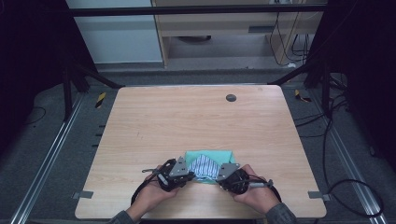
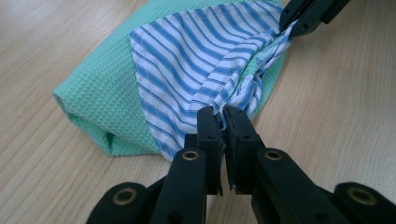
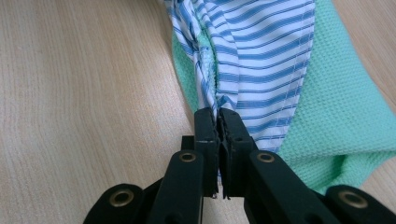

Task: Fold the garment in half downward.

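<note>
We see a light wooden bench [image 1: 196, 126] with a small dark round disc [image 1: 230, 97] set into it near the far edge, right of the middle. The rest of the top is bare wood.

Close to the near edge, about midway along it, lies a mint-green waffle-weave cloth [image 1: 223, 155], folded into a rough rectangle. In the left gripper view its folded end [image 2: 93, 98] rests flat on the wood. Lying on it is a blue-and-white striped cloth [image 1: 203, 165], smaller than the green one, its hemmed edge running across the green and its near part gathered into creases between the two grippers.

Our two hands come in from the near edge. The left hand [image 1: 150, 196] holds the left gripper [image 2: 223, 117], whose jaws are pressed together on a bunched fold of the striped cloth [image 2: 196, 56] at its near-left side. The right hand [image 1: 258, 195] holds the right gripper [image 3: 217, 119], and its jaws are likewise closed tight on the striped fabric [image 3: 261, 56], with green weave [image 3: 345, 116] showing just beside it. In the left gripper view the right gripper [image 2: 292, 21] pinches the far end of the same gathered ridge. In the high view both grippers sit just beside the near corners of the cloths, left [image 1: 190, 175] and right [image 1: 218, 177].
</note>
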The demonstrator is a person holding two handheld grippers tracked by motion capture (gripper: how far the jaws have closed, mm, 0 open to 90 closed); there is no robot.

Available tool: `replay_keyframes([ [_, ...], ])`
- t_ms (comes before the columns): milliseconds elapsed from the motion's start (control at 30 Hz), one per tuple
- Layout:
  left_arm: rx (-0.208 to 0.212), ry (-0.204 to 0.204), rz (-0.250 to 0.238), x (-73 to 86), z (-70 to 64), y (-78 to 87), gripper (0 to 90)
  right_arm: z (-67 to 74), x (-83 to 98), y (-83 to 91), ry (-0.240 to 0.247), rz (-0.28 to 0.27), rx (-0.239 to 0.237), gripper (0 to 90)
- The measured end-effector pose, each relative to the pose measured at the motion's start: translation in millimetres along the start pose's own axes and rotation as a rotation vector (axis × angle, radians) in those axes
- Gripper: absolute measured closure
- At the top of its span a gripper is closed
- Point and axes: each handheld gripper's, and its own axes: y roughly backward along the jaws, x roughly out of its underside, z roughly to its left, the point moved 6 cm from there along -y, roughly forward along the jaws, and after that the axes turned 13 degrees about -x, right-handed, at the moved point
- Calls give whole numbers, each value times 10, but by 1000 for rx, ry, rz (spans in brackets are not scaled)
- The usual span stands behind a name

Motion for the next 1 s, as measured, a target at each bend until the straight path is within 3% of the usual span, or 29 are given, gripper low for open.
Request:
replay_keyframes([
  [467,23,21,-7,40,-75,17,854,-3,40,21,6,-2,-3,866],
  [667,28,12,-2,34,-84,26,853,-12,52,33,9,-16,6,865],
  [1000,46,11,3,68,-194,71,849,69,86,64,0,-6,-7,857],
])
